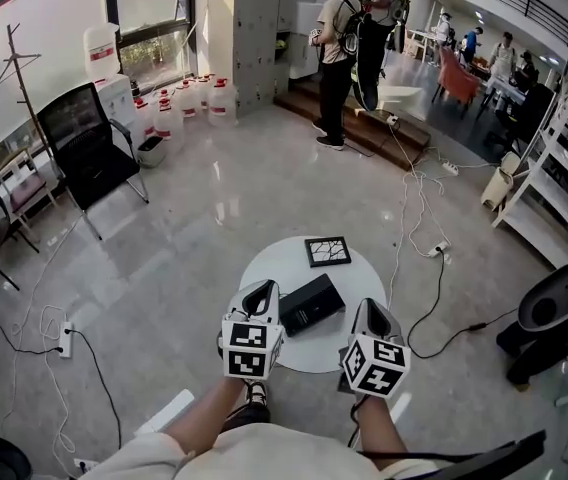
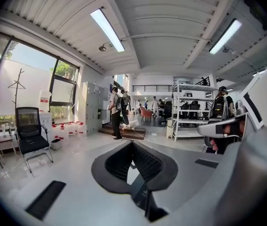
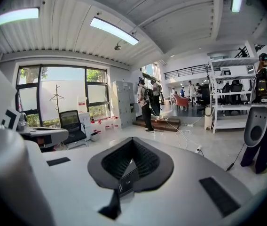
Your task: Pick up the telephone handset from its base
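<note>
A black telephone (image 1: 311, 304) lies on the small round white table (image 1: 274, 258), near its middle; I cannot make out handset from base at this size. My left gripper (image 1: 261, 288) hovers over the table's near left edge, just left of the telephone, jaws shut and empty. Over the near right edge, a little right of the telephone, my right gripper (image 1: 372, 308) is also shut with nothing in it. In the left gripper view the left gripper (image 2: 132, 142) has its ribbed pads meeting at the tip, and so does the right gripper (image 3: 132, 139) in its own view.
A black square frame (image 1: 327, 251) lies on the far side of the table. Cables and a power strip (image 1: 64, 336) trail over the glossy floor. A black office chair (image 1: 89, 153) stands far left, shelving (image 1: 564, 168) right, and people (image 1: 336, 38) stand at the back.
</note>
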A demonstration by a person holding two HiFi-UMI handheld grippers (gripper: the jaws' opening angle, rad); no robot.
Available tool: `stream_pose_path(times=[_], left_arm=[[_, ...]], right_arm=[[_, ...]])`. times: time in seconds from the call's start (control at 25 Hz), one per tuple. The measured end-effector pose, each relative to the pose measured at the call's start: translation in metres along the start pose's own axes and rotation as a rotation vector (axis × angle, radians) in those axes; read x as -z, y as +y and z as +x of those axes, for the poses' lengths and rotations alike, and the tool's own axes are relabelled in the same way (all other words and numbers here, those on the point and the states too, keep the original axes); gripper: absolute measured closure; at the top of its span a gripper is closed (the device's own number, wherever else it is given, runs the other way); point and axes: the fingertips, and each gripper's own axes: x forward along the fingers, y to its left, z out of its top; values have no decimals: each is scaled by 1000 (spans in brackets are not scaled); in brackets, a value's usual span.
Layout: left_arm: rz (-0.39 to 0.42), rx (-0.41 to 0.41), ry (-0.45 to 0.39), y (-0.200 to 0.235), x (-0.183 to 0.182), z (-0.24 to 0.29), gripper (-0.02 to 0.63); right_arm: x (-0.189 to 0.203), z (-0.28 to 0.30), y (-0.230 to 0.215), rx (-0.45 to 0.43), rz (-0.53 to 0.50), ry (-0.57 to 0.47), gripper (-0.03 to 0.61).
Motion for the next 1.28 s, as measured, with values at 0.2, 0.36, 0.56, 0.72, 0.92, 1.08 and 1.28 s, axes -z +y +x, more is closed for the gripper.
stream_pose_path(times=[0.2, 0.36, 0.56, 0.72, 0.92, 1.08, 1.28], left_arm=[[14, 29, -9, 10, -15, 34, 597], [19, 54, -11, 16, -23, 61, 597], [20, 88, -14, 24, -31, 90, 597], [19, 117, -3, 31, -32, 112, 597], [5, 157, -1, 32, -34, 140, 597], [-11, 188, 31, 23, -17, 159, 597], [-23, 204, 106, 8, 10, 164, 597]], right_arm=[[-13, 28, -6, 31, 7, -13, 554], [-23, 48, -11, 56, 6, -14, 554], [-35, 72, -11, 80, -1, -16, 554], [-41, 90, -10, 99, -7, -14, 554], [-43, 103, -19, 131, 0, -13, 554], [-31, 107, -29, 152, 16, 7, 554], [-17, 115, -43, 157, 30, 56, 554]])
